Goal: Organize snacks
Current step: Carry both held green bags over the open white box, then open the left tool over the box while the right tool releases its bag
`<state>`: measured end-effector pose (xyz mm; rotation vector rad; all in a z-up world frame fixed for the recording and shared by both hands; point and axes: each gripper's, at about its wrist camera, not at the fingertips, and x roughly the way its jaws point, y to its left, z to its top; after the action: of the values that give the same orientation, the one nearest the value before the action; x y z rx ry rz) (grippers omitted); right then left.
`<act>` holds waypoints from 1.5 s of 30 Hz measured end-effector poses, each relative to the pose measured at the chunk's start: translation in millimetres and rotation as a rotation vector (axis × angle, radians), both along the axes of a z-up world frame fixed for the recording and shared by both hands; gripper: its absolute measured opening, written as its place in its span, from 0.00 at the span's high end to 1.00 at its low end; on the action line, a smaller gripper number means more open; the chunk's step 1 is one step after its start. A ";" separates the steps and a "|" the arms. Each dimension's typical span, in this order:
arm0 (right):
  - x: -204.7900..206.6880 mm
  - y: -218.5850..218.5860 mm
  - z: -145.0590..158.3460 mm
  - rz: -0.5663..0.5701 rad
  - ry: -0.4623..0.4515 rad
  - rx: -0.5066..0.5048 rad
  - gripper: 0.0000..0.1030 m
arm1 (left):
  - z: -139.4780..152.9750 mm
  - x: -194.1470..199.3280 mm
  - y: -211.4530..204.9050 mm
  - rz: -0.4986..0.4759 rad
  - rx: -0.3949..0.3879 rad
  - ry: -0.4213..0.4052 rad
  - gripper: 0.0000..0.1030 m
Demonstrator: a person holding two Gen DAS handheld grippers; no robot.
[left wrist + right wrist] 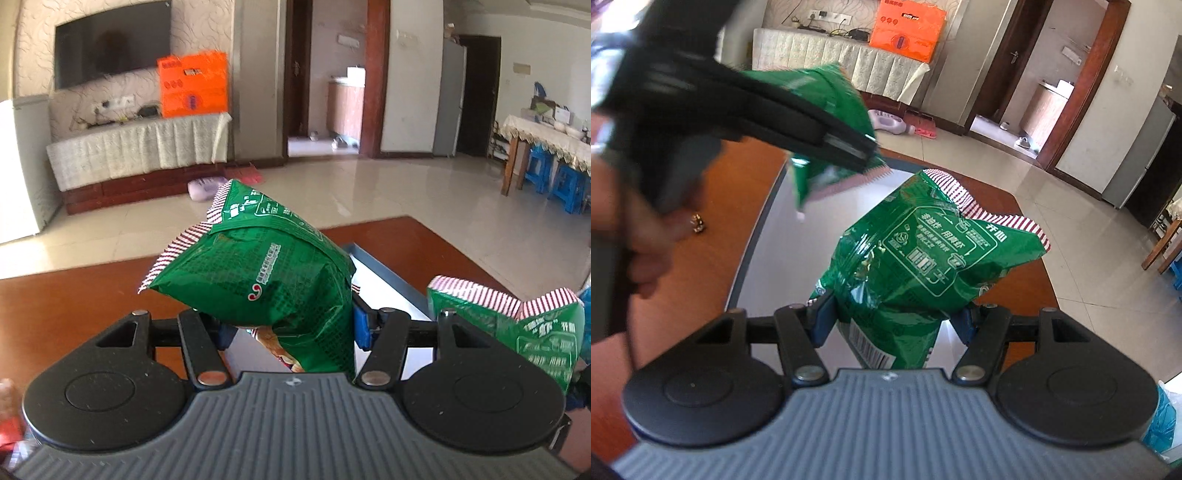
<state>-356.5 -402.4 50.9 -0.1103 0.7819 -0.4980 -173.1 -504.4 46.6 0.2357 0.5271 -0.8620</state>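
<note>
My left gripper [290, 328] is shut on a green snack bag [258, 269] with red-and-white striped edges, held above a grey-rimmed white tray [391, 284] on the brown table. My right gripper [890, 321] is shut on a second, matching green snack bag [923, 258], also over the tray [757, 229]. That second bag shows at the right edge of the left wrist view [517, 325]. The left gripper and its bag [827, 92] cross the upper left of the right wrist view, blurred, higher than the right one.
The brown wooden table [74, 306] ends just beyond the tray. Past it lie tiled floor, a TV cabinet with an orange box [192, 85], and a dining table with blue stools [565, 184] at the right. A blue-and-white bag [1163, 417] sits at my lower right.
</note>
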 end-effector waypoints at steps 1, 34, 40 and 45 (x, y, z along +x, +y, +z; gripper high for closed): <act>0.3 0.1 -1.5 0.004 0.008 0.000 0.36 | -5.1 0.8 -7.7 -0.009 0.014 0.006 0.37; -0.4 -9.6 1.0 0.032 0.016 0.054 0.30 | 44.3 -94.5 180.5 0.055 -0.083 -0.089 0.06; -7.8 -8.6 1.7 0.027 0.050 -0.024 0.26 | 43.1 -122.2 225.6 0.060 -0.082 -0.093 0.06; -18.6 -11.4 17.8 0.014 -0.021 -0.008 0.24 | 33.6 -134.7 260.1 0.093 -0.068 -0.087 0.06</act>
<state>-375.1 -413.8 68.7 -0.1178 0.7583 -0.4880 -307.8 -244.3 80.2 0.1840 0.4232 -0.7745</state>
